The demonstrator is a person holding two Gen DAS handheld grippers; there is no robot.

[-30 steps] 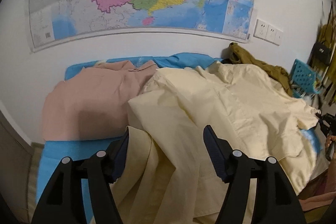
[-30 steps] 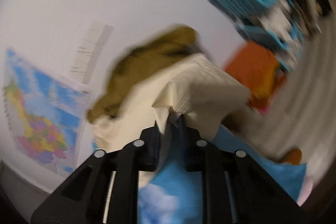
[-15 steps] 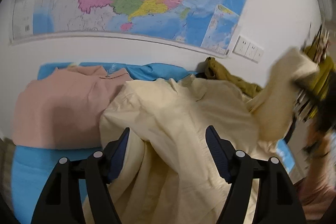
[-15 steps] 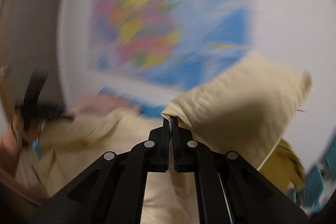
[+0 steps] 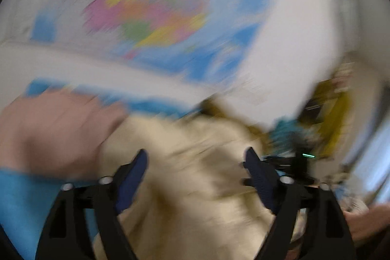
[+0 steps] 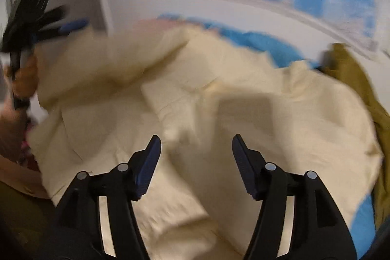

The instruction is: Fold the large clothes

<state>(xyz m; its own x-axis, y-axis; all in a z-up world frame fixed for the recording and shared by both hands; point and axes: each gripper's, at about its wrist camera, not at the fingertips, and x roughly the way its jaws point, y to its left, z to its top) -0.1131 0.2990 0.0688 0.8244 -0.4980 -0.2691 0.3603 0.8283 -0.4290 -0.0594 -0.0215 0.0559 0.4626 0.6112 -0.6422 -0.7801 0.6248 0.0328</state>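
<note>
Over the cream shirt (image 6: 243,109), right gripper (image 6: 196,150) fingers now released, left gripper (image 5: 195,167) still spread.

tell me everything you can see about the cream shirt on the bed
The cream shirt is a large pale yellow garment of light woven-looking cloth, spread rumpled over the blue bedding, with a folded flap lying across its middle. It is blurred, so fine details cannot be made out. A pink garment lies at its left and an olive one at its right edge. The right gripper hangs open over it, gripping nothing; the left gripper is open too.
</note>
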